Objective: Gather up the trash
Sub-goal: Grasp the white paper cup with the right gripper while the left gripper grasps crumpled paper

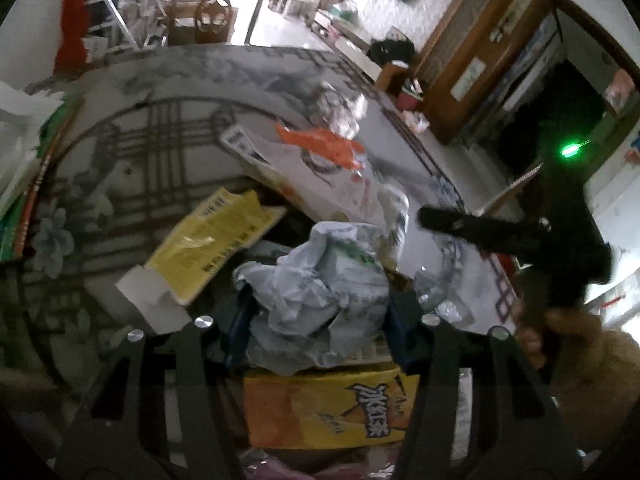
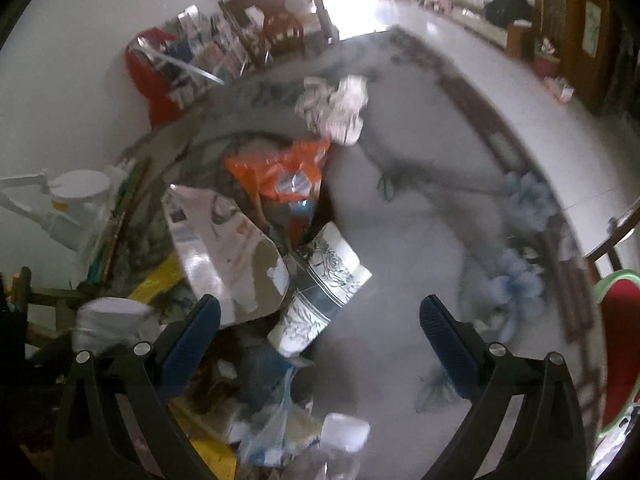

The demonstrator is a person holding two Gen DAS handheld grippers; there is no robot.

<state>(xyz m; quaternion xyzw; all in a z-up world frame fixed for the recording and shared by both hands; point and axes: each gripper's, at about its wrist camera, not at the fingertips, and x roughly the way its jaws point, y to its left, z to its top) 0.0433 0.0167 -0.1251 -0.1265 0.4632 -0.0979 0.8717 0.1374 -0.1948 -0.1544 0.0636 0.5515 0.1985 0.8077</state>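
Trash lies heaped across your tabletop (image 1: 168,92). The crumpled paper wad (image 1: 316,292) sits between your left tongs (image 1: 316,320), whose jaws stand half closed around it; you cannot tell whether the pads press yet. It looks light, soft and springy, so squeeze its thick middle, not a loose flap. At its ten o'clock lies a flattened yellow box (image 1: 212,236), stiff and thin: pinch an edge. Your right tongs (image 2: 320,320) gape wide and hold nothing, with a flower-printed carton (image 2: 320,288) between the jaws at twelve o'clock. The orange plastic bag (image 2: 280,168) beyond looks limp and slippery.
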